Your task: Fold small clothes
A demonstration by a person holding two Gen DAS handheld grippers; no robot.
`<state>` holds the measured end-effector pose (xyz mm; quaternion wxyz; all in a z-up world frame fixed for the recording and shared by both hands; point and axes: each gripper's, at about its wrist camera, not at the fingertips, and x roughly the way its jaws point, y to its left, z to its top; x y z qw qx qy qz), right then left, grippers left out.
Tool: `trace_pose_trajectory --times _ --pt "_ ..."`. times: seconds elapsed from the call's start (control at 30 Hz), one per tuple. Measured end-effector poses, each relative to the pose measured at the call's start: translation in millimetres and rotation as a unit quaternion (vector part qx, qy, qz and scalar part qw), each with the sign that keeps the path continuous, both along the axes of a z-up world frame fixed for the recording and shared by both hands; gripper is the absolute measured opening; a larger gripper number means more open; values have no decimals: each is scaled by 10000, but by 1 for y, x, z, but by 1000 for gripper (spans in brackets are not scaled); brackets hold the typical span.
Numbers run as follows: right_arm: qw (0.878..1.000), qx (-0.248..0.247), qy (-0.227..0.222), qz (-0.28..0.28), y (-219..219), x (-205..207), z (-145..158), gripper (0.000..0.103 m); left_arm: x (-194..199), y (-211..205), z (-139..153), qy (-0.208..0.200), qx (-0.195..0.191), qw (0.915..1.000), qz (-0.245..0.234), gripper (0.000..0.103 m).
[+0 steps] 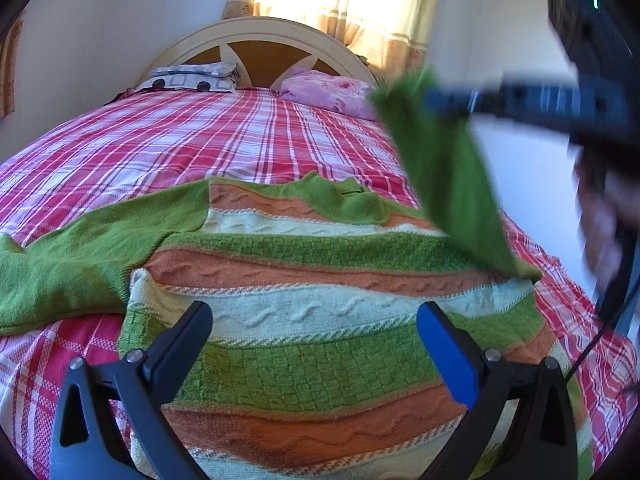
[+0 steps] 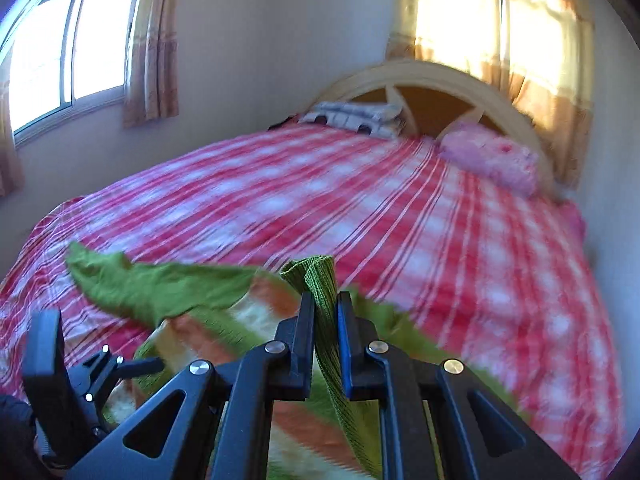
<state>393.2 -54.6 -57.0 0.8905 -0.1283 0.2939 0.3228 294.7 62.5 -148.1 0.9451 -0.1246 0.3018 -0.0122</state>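
A small knitted sweater (image 1: 320,308) with green, orange and cream stripes lies flat on the bed. Its left green sleeve (image 1: 76,256) is spread out to the side. My left gripper (image 1: 316,320) is open and empty, hovering just above the sweater's lower half. My right gripper (image 2: 325,312) is shut on the right green sleeve (image 2: 320,280) and holds it lifted above the sweater body; in the left wrist view this sleeve (image 1: 444,172) hangs from the blurred right gripper (image 1: 440,102) at upper right.
The bed has a red and white plaid cover (image 1: 180,136). A patterned pillow (image 1: 192,78) and a pink pillow (image 1: 332,92) lie by the cream headboard (image 1: 256,28). Curtained windows stand behind and to the left (image 2: 64,48).
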Motion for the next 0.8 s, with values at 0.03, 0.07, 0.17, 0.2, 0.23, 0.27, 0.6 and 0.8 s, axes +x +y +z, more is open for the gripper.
trace_pose_trajectory --times 0.03,0.07,0.17,0.2,0.23,0.27,0.6,0.8 --pt "9999 -10 112 7 2 0 -8 11 0 1 0 -7 -24 10000 43 103" --pt "9997 -32 256 10 4 -2 -24 15 -1 4 0 -19 -82 9999 81 103" --pt "9977 -78 674 92 0 -11 -53 72 -1 12 -1 -8 -288 9994 181 103" --pt "9973 18 734 80 -7 -16 -57 77 -1 15 -2 19 -425 9990 142 103" --pt "9969 148 770 23 -19 -23 -60 78 0 17 -3 53 -528 9985 110 103" --pt "9964 214 809 -122 -33 -29 -64 78 1 19 -5 104 -613 9980 83 103" --pt "9799 568 1004 -1627 -159 -75 -83 78 3 21 21 300 -501 9963 -624 102" --pt "9807 444 898 -1678 -167 -104 -105 78 37 10 29 598 -158 9939 -910 94"
